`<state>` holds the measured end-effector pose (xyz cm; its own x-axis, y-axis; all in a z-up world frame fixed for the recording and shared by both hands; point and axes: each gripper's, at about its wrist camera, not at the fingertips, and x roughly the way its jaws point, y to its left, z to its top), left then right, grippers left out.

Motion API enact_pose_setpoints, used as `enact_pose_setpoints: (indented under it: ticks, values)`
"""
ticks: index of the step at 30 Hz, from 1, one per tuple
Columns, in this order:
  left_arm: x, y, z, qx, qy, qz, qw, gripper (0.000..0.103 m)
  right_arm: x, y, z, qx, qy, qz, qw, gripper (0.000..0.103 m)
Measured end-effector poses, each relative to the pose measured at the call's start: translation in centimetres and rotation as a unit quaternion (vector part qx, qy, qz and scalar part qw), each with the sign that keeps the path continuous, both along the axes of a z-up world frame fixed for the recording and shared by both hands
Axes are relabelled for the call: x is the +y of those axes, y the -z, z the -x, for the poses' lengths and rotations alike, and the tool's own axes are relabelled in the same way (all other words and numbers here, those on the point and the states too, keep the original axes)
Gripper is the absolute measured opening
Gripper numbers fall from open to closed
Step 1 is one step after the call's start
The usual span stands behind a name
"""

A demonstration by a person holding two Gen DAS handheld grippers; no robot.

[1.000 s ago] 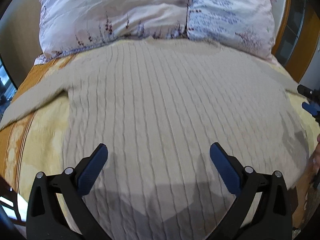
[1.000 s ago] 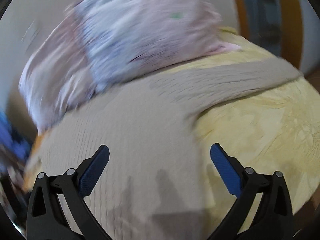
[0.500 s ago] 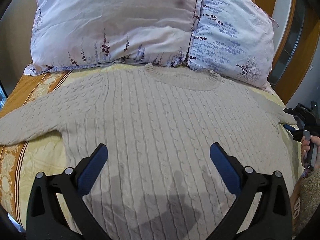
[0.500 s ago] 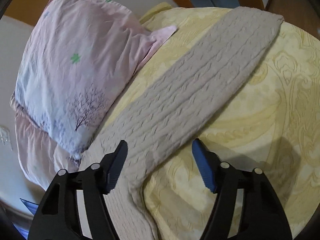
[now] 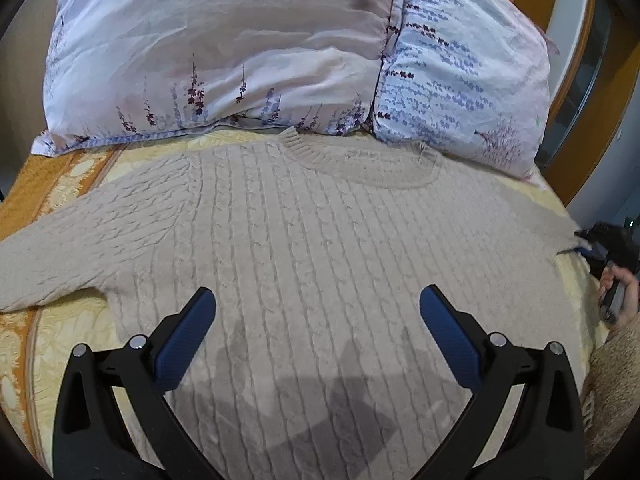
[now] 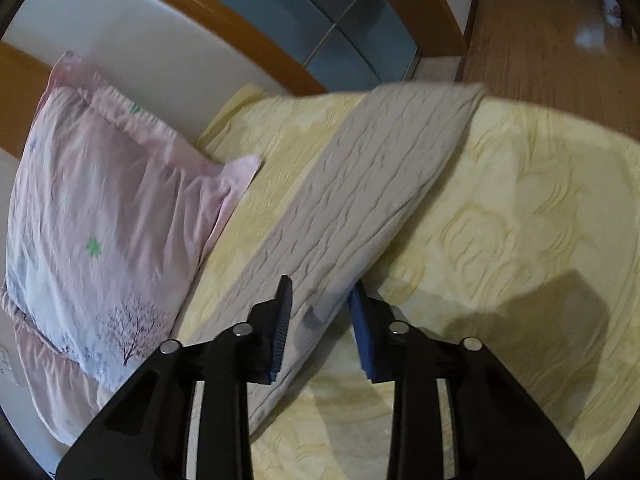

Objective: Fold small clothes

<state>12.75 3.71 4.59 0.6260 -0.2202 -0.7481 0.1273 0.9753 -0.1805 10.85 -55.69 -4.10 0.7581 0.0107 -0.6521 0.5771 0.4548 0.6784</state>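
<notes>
Now the right claw was closing on the sweater's sleeve. Next, probably, fold it inward; the left claw hovered apart, empty.

In the left wrist view the sweater ran off the bottom of the frame, its hem unseen behind the left claw, and its left sleeve was cut by the left edge. At the far right the right claw was small and partly cropped, so its pads could not be made out (only part of a hand showed). In the right wrist view everything was motion-blurred; the sleeve passed between the closing jaws, contact uncertain, and the pillow was cropped at lower left.
</notes>
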Motion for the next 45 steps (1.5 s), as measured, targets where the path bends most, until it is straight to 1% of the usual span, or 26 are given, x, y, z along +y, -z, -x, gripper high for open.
enact_pose_setpoints:
  ticks: [3,4,6,9,12,15,18,21,22,25,28,31,33,34,35,36,37,38,41,43,44,45]
  values:
    - [0.7,0.0,-0.4,-0.012,0.007,0.046,0.9988,0.101,-0.1,-0.2,-0.2,0.002,-0.009,0.020,1.000,0.012]
    - [0.9,0.0,-0.6,-0.015,0.007,0.061,0.9980,0.101,0.1,-0.4,-0.3,0.001,-0.013,0.031,0.999,0.012]
    - [1.1,-0.1,-0.9,-0.017,0.005,0.074,0.9971,0.101,0.7,-1.3,-0.5,-0.006,-0.021,0.051,0.998,0.011]
    - [1.1,-0.3,-1.4,-0.017,0.009,0.086,0.9961,0.101,2.1,-3.4,-1.0,-0.029,-0.041,0.082,0.995,0.011]
    - [1.3,-0.3,-1.7,-0.018,0.013,0.098,0.9949,0.101,4.5,-6.0,-1.7,-0.060,-0.080,0.107,0.989,0.011]
    - [1.3,-0.4,-1.6,-0.027,0.019,0.103,0.9942,0.101,8.2,-8.4,-2.4,-0.097,-0.137,0.116,0.979,0.011]
    - [1.0,-0.4,-1.6,-0.028,0.024,0.089,0.9954,0.101,13.5,-9.8,-3.4,-0.125,-0.214,0.122,0.961,0.011]
    - [1.1,-0.4,-1.6,-0.022,0.028,0.098,0.9945,0.101,18.4,-9.5,-4.5,-0.132,-0.285,0.116,0.942,0.011]
    - [1.2,-0.4,-1.7,-0.022,0.026,0.104,0.9940,0.101,20.5,-8.9,-4.9,-0.126,-0.314,0.108,0.935,0.011]
    - [1.5,-0.4,-1.7,-0.021,0.019,0.120,0.9923,0.101,24.3,-7.0,-5.5,-0.108,-0.364,0.094,0.920,0.011]
    - [1.7,-0.3,-1.7,-0.017,0.018,0.134,0.9907,0.101,27.0,-5.1,-5.0,-0.083,-0.394,0.100,0.910,0.011]
    - [1.8,-0.1,-1.9,-0.010,0.021,0.150,0.9885,0.101,28.0,-3.7,-4.6,-0.066,-0.410,0.091,0.905,0.011]
    - [1.7,0.0,-2.1,-0.004,0.023,0.158,0.9871,0.101,27.8,-3.2,-4.3,-0.057,-0.411,0.086,0.906,0.012]
    - [1.6,0.1,-2.2,-0.002,0.024,0.161,0.9867,0.101,27.2,-3.1,-4.0,-0.058,-0.407,0.075,0.908,0.014]
    - [1.5,0.1,-2.4,0.001,0.025,0.164,0.9861,0.101,26.6,-3.0,-3.8,-0.060,-0.402,0.060,0.911,0.022]
    - [1.5,0.1,-2.5,0.004,0.026,0.168,0.9854,0.101,26.1,-3.0,-3.7,-0.062,-0.395,0.045,0.915,0.043]
    - [1.4,0.1,-2.7,0.007,0.028,0.175,0.9842,0.101,25.2,-3.0,-3.6,-0.067,-0.378,0.029,0.923,0.054]
    - [1.3,0.0,-2.9,0.009,0.029,0.180,0.9832,0.101,24.4,-3.3,-3.5,-0.073,-0.361,0.023,0.929,0.063]
    - [0.7,-0.2,-3.6,0.012,0.035,0.190,0.9810,0.101,21.6,-3.4,-3.0,-0.083,-0.308,0.004,0.948,0.063]
    - [0.1,-0.2,-4.1,0.015,0.039,0.193,0.9804,0.101,19.6,-3.3,-2.7,-0.082,-0.265,-0.008,0.961,0.063]
    - [-0.1,-0.1,-4.3,0.018,0.041,0.195,0.9798,0.101,18.7,-3.2,-2.5,-0.080,-0.244,-0.006,0.967,0.062]
    - [-0.4,0.0,-4.6,0.022,0.045,0.199,0.9787,0.101,18.3,-3.3,-2.4,-0.078,-0.230,-0.003,0.970,0.060]
